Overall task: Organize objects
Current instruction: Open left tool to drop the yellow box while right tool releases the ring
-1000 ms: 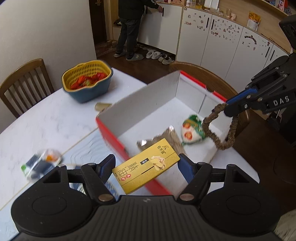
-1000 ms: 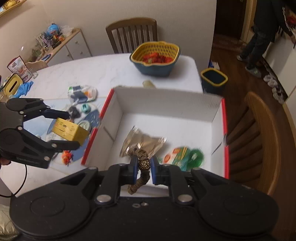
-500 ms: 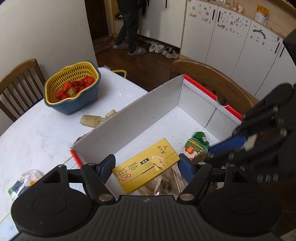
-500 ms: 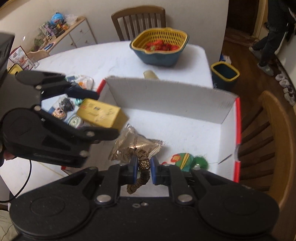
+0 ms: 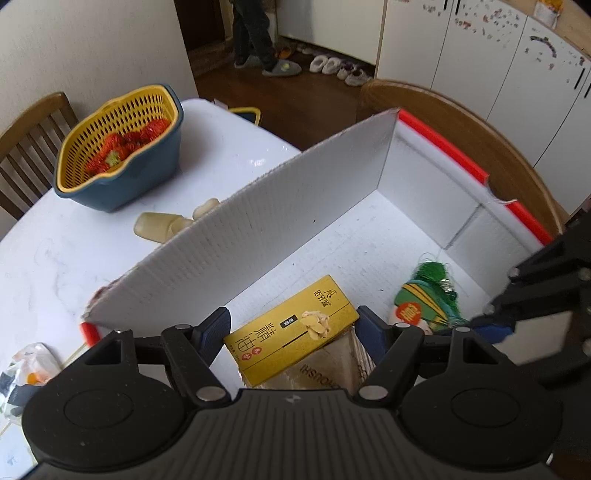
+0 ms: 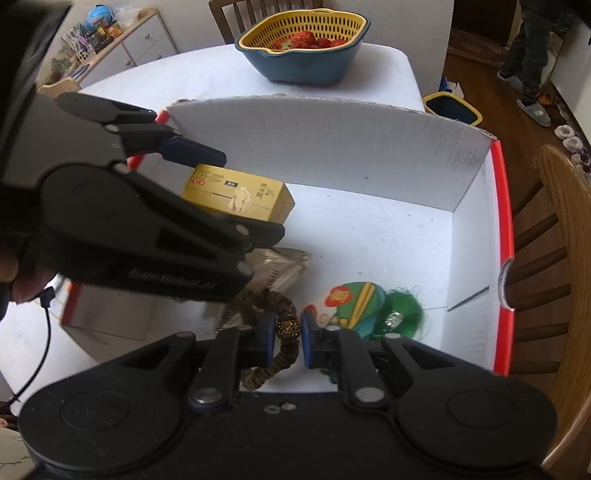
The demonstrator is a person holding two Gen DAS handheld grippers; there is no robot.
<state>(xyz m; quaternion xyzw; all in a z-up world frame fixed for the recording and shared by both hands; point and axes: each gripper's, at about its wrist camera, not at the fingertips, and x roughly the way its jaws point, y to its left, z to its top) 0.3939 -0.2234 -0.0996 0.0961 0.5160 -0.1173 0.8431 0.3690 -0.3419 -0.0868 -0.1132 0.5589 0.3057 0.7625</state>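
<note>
both grippers angled downward, left gripper (image 5: 293,328) fingers wide, right gripper (image 6: 288,334) fingers pinched.

Count of items in view. Tongs: two, the left tongs (image 5: 293,332) and the right tongs (image 6: 288,334). White cardboard box with red rim (image 6: 500,206): one. Inside it: one yellow carton (image 5: 291,334), one clear crinkled packet (image 6: 280,266), one green-and-red pouch (image 6: 354,299), one braided brown ring (image 6: 277,306). On the desk (image 5: 55,254): one blue basket with yellow strainer (image 5: 122,147), holding several strawberries, number not countable; one wrapped packet (image 5: 26,369) at the left edge. Wooden chairs: two. Small bin on the floor (image 6: 452,109): one. Person standing (image 5: 255,33): one.
</note>
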